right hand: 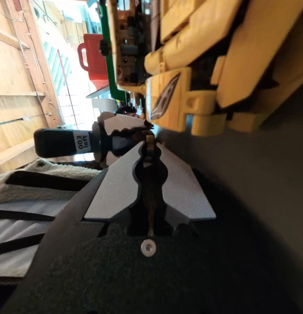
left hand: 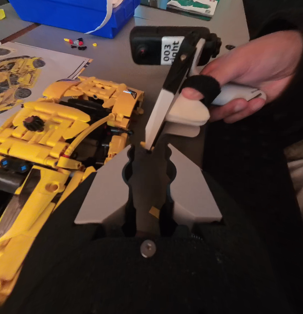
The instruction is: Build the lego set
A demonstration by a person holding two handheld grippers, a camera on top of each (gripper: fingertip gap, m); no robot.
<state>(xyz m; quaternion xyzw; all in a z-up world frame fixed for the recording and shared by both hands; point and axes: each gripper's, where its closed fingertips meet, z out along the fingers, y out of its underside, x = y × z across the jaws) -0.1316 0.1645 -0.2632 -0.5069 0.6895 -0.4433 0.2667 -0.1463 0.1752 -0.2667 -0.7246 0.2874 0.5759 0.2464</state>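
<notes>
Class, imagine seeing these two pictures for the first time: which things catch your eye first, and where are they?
The big yellow lego car fills the left of the left wrist view, lying on the grey table beside its open instruction booklet. To its right, the right hand-held gripper pinches a small yellow piece, just ahead of the left hand-held gripper. A blue bin sits behind.
</notes>
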